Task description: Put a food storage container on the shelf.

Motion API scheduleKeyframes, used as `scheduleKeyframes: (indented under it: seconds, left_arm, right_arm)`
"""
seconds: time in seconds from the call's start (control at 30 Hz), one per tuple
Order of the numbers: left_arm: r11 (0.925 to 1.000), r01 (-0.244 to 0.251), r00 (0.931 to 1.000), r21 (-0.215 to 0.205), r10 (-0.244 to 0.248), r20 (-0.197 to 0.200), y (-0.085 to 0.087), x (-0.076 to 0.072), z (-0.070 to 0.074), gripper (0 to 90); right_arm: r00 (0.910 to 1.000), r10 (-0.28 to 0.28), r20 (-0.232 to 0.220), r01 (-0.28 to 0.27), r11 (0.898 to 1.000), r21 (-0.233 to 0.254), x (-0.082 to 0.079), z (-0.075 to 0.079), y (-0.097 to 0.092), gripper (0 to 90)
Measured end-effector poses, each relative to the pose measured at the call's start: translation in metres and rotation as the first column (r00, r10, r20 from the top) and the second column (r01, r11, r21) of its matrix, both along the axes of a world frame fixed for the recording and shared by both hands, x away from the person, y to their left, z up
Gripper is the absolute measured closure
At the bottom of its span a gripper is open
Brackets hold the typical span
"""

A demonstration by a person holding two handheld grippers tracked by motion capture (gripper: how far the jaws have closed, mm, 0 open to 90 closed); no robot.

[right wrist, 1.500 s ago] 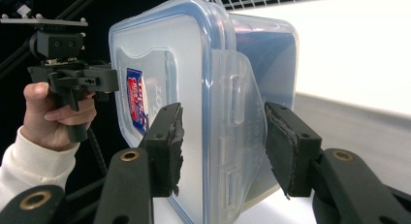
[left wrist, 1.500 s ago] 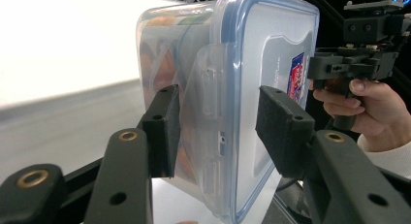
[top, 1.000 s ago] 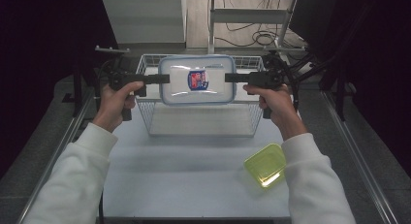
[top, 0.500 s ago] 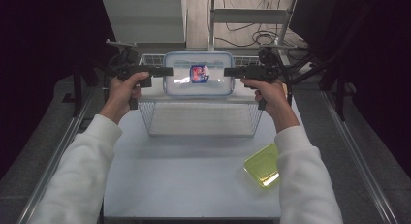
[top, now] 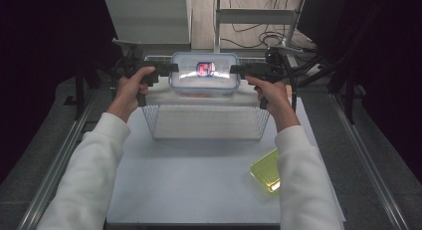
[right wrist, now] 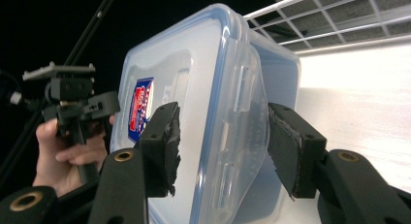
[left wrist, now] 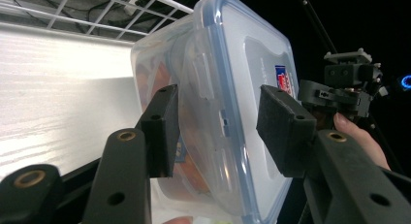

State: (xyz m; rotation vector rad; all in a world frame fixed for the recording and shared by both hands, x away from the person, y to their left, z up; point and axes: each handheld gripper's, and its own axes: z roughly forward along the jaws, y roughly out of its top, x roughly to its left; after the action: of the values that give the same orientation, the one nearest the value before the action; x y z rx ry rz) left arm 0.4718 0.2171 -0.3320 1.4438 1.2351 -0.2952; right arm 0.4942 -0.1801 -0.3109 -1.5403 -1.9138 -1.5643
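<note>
A clear plastic food container (top: 204, 78) with a blue-rimmed snap-on lid is held level between two hand-held grippers above the far part of a white wire basket (top: 206, 121) that stands on the pale counter (top: 189, 180). The left gripper (top: 171, 67) takes one short end of the box and the right gripper (top: 235, 68) the other; each pair of black fingers (left wrist: 162, 127) straddles the end, one pad on the lid side and one on the base side, gripping the box there. In the left gripper view the lid-side pad appears to stand slightly off the lid, so how firmly it presses cannot be told.

The lid carries a small red-and-blue sticker (top: 205, 68) at its middle; its print is too small and blurred to read. Locking flaps fold down over the box's short ends, as the right gripper view shows. Through the translucent wall something orange-brown shows inside, seen in the left gripper view; what it is cannot be made out.

The basket's floor beneath the box is bare wire. A shallow, translucent yellow-green tray (top: 267, 171) lies near the counter's front right corner, just beside the person's right sleeve (top: 303, 180).
</note>
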Motion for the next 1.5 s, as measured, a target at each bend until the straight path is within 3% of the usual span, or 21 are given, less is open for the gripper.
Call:
scheduleKeyframes:
  seconds: [0.2, 0.27, 0.33, 0.47, 0.53, 0.63, 0.7, 0.8, 0.87, 0.9, 0.97, 1.17, 1.2, 1.3, 1.33, 1.37, 1.43, 1.5]
  left_arm:
    - [0.9997, -0.026, 0.9996, 0.003, 0.026, -0.012, -0.002, 0.005, -0.004, 47.6]
    - [0.9974, -0.058, 0.9983, 0.042, 0.058, 0.005, -0.005, 0.004, -0.003, 46.8]
    - [0.9959, -0.064, 0.9979, 0.064, 0.062, 0.018, -0.007, 0.003, -0.003, 45.9]
    - [0.9950, -0.068, 0.9971, 0.073, 0.065, 0.039, -0.009, 0.000, -0.001, 39.6]
    - [0.9933, -0.079, 0.9953, 0.085, 0.073, 0.064, -0.009, -0.003, 0.002, 35.7]
    - [0.9924, -0.088, 0.9922, 0.086, 0.079, 0.096, -0.008, -0.008, 0.006, 33.6]
    - [0.9923, -0.092, 0.9877, 0.084, 0.080, 0.135, -0.007, -0.017, 0.012, 31.1]
    - [0.9871, -0.098, 0.9773, 0.127, 0.071, 0.200, -0.008, -0.034, 0.023, 29.7]
    - [0.9859, -0.100, 0.9741, 0.134, 0.070, 0.215, -0.008, -0.039, 0.025, 29.0]
    - [0.9824, -0.106, 0.9654, 0.154, 0.065, 0.253, -0.010, -0.055, 0.033, 27.9]
    - [0.9793, -0.109, 0.9605, 0.171, 0.059, 0.272, -0.013, -0.067, 0.037, 26.4]
    - [0.9614, -0.082, 0.9417, 0.262, -0.011, 0.336, -0.020, -0.110, 0.029, 21.9]
    - [0.9566, -0.078, 0.9404, 0.281, -0.023, 0.339, -0.020, -0.117, 0.024, 21.9]
    - [0.9558, -0.047, 0.9454, 0.290, -0.051, 0.322, -0.020, -0.133, 0.007, 21.6]
    - [0.9558, -0.047, 0.9454, 0.290, -0.051, 0.322, -0.020, -0.133, 0.007, 21.7]
    - [0.9554, -0.039, 0.9439, 0.293, -0.061, 0.324, -0.020, -0.144, -0.003, 21.7]
    - [0.9558, -0.032, 0.9440, 0.292, -0.067, 0.323, -0.019, -0.149, -0.008, 21.9]
    - [0.9565, -0.020, 0.9472, 0.291, -0.075, 0.312, -0.019, -0.165, -0.025, 22.1]
  right_arm:
    - [0.9949, -0.078, -0.064, 0.080, 0.996, 0.036, 0.005, -0.006, 0.002, 46.9]
    - [0.9913, -0.101, -0.084, 0.105, 0.994, 0.039, 0.006, -0.008, 0.003, 46.2]
    - [0.9891, -0.126, -0.076, 0.127, 0.992, 0.011, 0.005, -0.008, 0.004, 45.0]
    - [0.9862, -0.163, -0.029, 0.163, 0.987, 0.007, 0.000, -0.006, 0.003, 45.4]
    - [0.9858, -0.168, -0.007, 0.168, 0.985, 0.033, -0.003, -0.002, 0.001, 44.0]
    - [0.9863, -0.163, 0.023, 0.163, 0.986, 0.031, -0.007, 0.003, 0.000, 42.4]
    - [0.9836, -0.165, 0.072, 0.164, 0.986, 0.023, -0.016, 0.010, 0.000, 38.9]
    - [0.9807, -0.159, 0.114, 0.160, 0.987, 0.001, -0.030, 0.016, 0.000, 34.2]
    - [0.9805, -0.145, 0.133, 0.146, 0.989, 0.004, -0.036, 0.019, -0.002, 33.1]
    - [0.9766, -0.128, 0.172, 0.134, 0.991, -0.018, -0.048, 0.025, -0.005, 32.2]
    - [0.9749, -0.113, 0.192, 0.120, 0.992, -0.026, -0.055, 0.026, -0.007, 31.9]
    - [0.9643, -0.036, 0.262, 0.043, 0.999, -0.021, -0.085, 0.019, -0.022, 29.1]
    - [0.9618, -0.027, 0.272, 0.037, 0.999, -0.034, -0.091, 0.016, -0.025, 28.9]
    - [0.9521, 0.003, 0.306, 0.025, 0.996, -0.089, -0.109, 0.006, -0.034, 28.6]
    - [0.9521, 0.003, 0.306, 0.025, 0.996, -0.089, -0.109, 0.006, -0.034, 28.6]
    - [0.9453, 0.028, 0.325, 0.008, 0.994, -0.107, -0.120, 0.000, -0.040, 28.6]
    - [0.9386, 0.048, 0.342, -0.009, 0.993, -0.115, -0.130, -0.007, -0.043, 28.6]
    - [0.9325, 0.075, 0.353, -0.028, 0.990, -0.135, -0.142, -0.015, -0.046, 28.6]
